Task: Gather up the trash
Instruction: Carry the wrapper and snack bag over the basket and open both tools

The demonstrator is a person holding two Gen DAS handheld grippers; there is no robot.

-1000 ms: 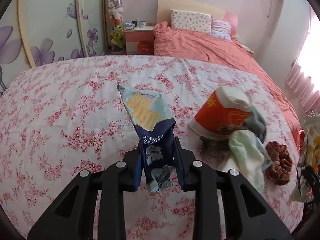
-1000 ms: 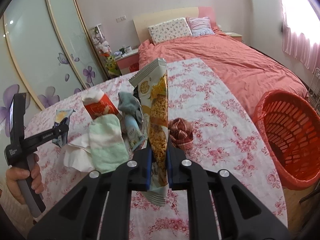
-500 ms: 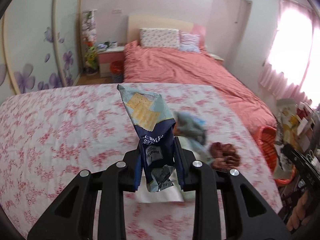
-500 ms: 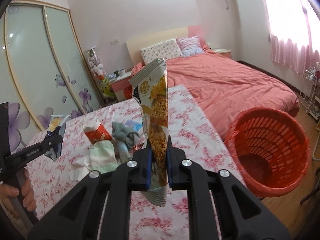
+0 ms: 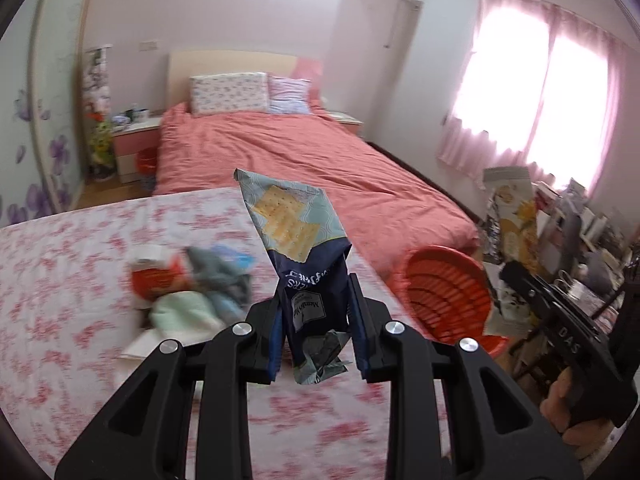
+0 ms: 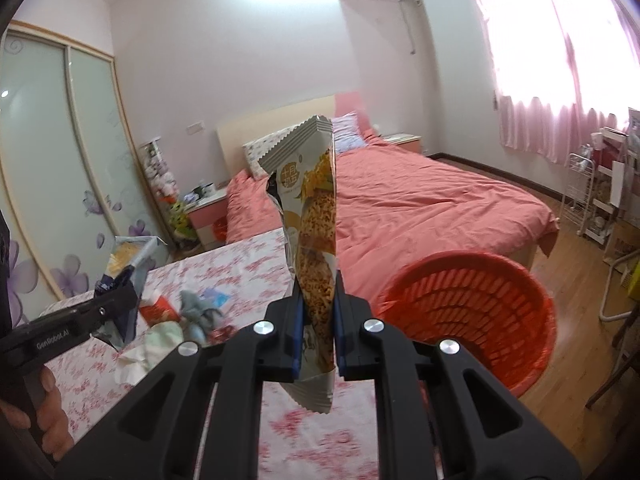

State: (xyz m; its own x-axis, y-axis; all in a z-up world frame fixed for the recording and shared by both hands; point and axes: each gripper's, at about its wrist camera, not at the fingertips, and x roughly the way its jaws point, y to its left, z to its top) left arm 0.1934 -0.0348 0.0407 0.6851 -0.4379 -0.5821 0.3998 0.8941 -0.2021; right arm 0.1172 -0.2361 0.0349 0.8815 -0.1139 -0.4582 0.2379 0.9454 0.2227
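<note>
My left gripper (image 5: pixel 316 316) is shut on a blue cracker wrapper (image 5: pixel 298 236) that stands upright between its jaws, above the floral table (image 5: pixel 60 288). My right gripper (image 6: pixel 318 316) is shut on a tall yellow noodle-snack wrapper (image 6: pixel 314 216), held just left of the red plastic basket (image 6: pixel 472 308). In the left wrist view the basket (image 5: pixel 444 288) sits off the table's right edge, with the right gripper (image 5: pixel 516 276) and its yellow wrapper (image 5: pixel 512 216) beside it. The right wrist view shows the left gripper (image 6: pixel 124 292) with the cracker wrapper (image 6: pixel 128 256) at the far left.
A blurred pile lies on the table: a red cup (image 5: pixel 154 276), grey-blue and green cloths (image 5: pixel 216 280), and white tissue (image 6: pixel 132 364). A pink bed (image 5: pixel 280 160) stands behind, a cluttered shelf (image 6: pixel 600 196) at the right, and a person's hand (image 5: pixel 576 412) on the handle.
Both grippers have risen and swung right toward the red basket, each keeping its wrapper. The pile on the table has slid left in view, and the basket now fills more of the right wrist view.
</note>
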